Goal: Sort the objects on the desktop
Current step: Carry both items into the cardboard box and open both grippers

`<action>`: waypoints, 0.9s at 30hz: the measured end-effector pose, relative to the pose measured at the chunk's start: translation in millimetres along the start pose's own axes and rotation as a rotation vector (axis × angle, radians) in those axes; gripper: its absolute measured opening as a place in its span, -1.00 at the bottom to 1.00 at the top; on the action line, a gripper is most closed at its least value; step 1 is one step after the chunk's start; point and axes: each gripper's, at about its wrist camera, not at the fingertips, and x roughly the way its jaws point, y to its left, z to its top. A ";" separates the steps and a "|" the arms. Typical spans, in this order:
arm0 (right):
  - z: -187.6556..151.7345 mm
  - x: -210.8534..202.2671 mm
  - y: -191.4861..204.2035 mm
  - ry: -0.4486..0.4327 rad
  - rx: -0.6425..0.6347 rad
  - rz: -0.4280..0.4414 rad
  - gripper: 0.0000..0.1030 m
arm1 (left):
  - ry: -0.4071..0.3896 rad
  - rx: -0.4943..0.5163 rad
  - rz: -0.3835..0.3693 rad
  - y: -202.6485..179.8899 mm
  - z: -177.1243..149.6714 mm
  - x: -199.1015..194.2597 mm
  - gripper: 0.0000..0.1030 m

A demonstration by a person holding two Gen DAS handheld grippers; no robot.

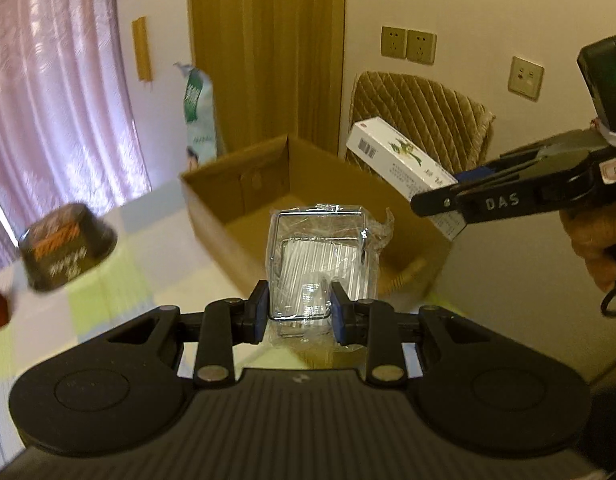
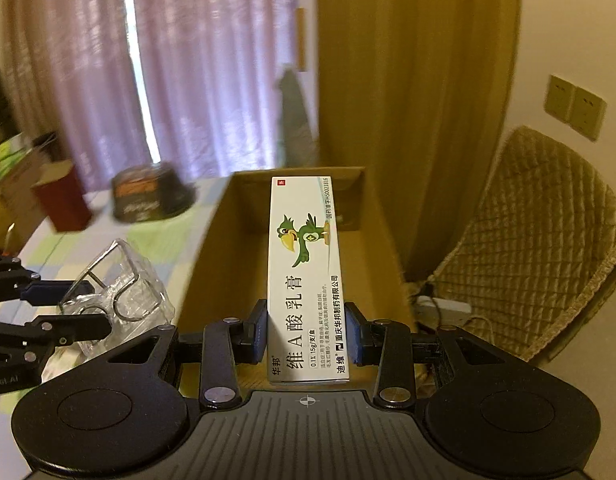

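We take this for a room in a home, probably a dining or living room. Pink pleated curtains [image 2: 107, 80] hang over a bright window, with a mustard drape [image 1: 267, 52] beside them against a cream wall. Wall sockets [image 1: 408, 45] sit above a chair in a quilted tan cover [image 2: 548, 240]. The table wears a pastel checked cloth [image 1: 107, 312]; an open cardboard box [image 1: 235, 184] stands at its far edge, with a dark printed tub [image 1: 67, 246] near the left edge. Blurred cartons seem stacked at far left of the right wrist view.
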 end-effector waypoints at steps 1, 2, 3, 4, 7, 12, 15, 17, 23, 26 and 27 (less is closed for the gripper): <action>2.6 6.4 -6.1 0.003 0.014 -0.008 -0.28 | 0.003 0.010 0.000 -1.0 6.0 12.0 -0.50; 5.2 12.8 -12.2 0.007 0.028 -0.015 -0.28 | 0.010 0.022 0.000 -2.6 10.2 24.1 -0.50; 7.8 19.3 -18.3 0.010 0.042 -0.023 -0.28 | 0.019 0.032 0.001 -4.3 12.5 35.1 -0.50; 8.5 24.7 -23.7 0.017 0.053 -0.024 -0.28 | 0.029 0.043 0.003 -6.1 14.9 46.1 -0.50; 7.7 39.0 -32.9 0.036 0.053 -0.025 -0.28 | 0.051 0.062 0.000 -10.7 17.0 72.1 -0.50; 4.4 62.3 -36.5 0.074 0.058 -0.007 -0.28 | 0.095 0.094 -0.003 -16.5 14.9 105.0 -0.44; 0.7 71.3 -37.1 0.088 0.062 -0.004 -0.28 | 0.083 0.123 0.018 -19.0 12.3 108.6 0.02; -1.1 74.9 -37.3 0.095 0.058 0.002 -0.28 | 0.056 0.136 0.035 -17.9 9.6 103.7 0.02; -2.1 84.2 -35.9 0.103 0.052 0.005 -0.28 | 0.002 0.135 0.076 -4.1 6.3 80.9 0.02; -2.3 87.8 -31.6 0.105 0.042 0.005 -0.28 | -0.004 0.120 0.081 3.4 4.7 71.2 0.02; -2.1 88.6 -30.1 0.105 0.040 0.005 -0.27 | -0.002 0.119 0.083 5.1 3.9 69.1 0.02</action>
